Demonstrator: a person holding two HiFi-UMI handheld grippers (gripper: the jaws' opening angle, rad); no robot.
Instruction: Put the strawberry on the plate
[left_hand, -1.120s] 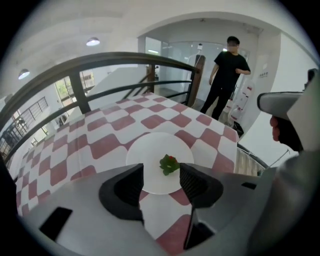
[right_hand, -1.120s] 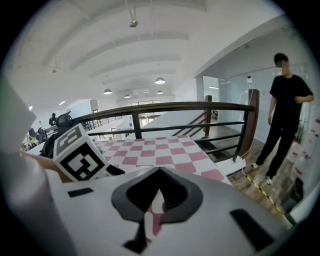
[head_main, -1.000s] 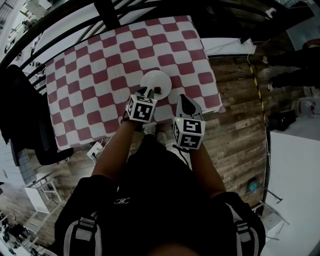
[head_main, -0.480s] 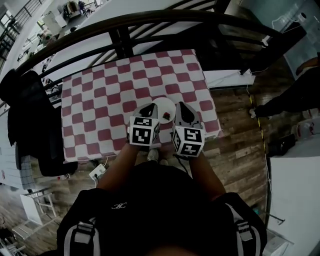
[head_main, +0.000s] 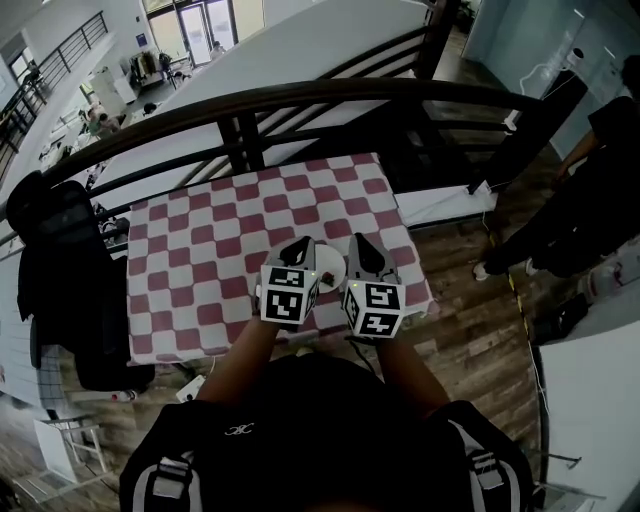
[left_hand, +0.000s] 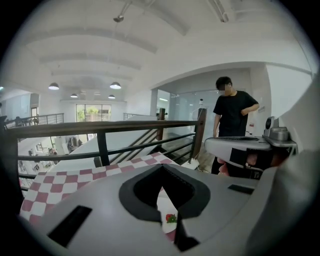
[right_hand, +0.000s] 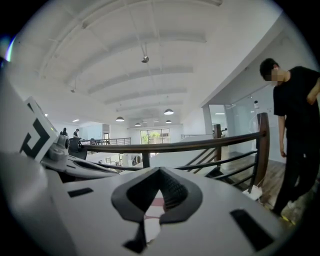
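The strawberry (left_hand: 171, 218) lies on the plate (head_main: 334, 262), at my twelve o'clock on the bench (head_main: 200, 260). It looks light, soft and bruisable, so I'd pinch its flanks gently. Left claw (left_hand: 161, 175) and right claw (right_hand: 159, 175) are both closed, empty.

Left gripper (head_main: 300, 246) cube: I am reading only black-and-white square markers on its faces, which carry no letters or digits.
Right gripper (head_main: 362, 244) cube: I am reading the same kind of square markers here, with no wording.
Shirt emblem (head_main: 240, 430): I am seeing a small white mark on the black shirt, too small to make out.
Tablecloth (head_main: 200, 260): I am seeing red-and-white checks and no print.
Overall: I am finding no legible text in any view.
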